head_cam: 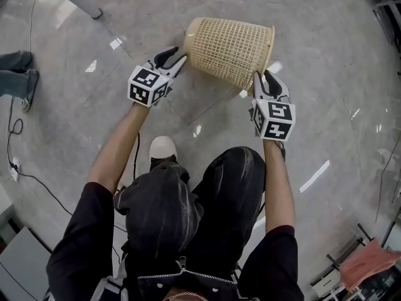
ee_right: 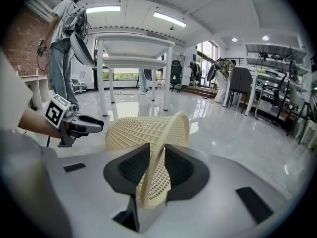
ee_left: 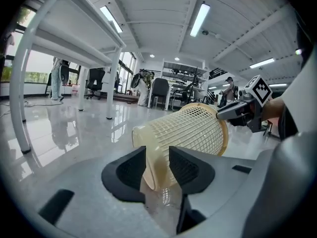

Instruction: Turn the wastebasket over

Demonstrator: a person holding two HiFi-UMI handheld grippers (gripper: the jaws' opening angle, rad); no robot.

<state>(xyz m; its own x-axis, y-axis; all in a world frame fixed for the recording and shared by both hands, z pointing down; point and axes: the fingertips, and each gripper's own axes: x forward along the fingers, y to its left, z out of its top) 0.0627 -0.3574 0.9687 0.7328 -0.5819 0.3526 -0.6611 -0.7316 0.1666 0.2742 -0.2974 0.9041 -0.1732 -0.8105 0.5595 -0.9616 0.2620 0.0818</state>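
Bracketing the wicker wastebasket (head_cam: 229, 42) from both ends, the two claws stand where a roll can be steered: one at the closed bottom, one at the mouth. It lies tipped on its side on the grey stone floor (head_cam: 326, 111), out in the open and well away from any floor edge, ahead of the person's knees. The left claw (head_cam: 180, 54) is half open, with the corner of the basket's base (ee_left: 151, 143) in the gap and its pads seemingly not pressing. The right claw (head_cam: 263, 75) is also partly open; the rim (ee_right: 165, 143) runs aslant between its pads, loosely as far as I can judge. The turn looks about halfway done.
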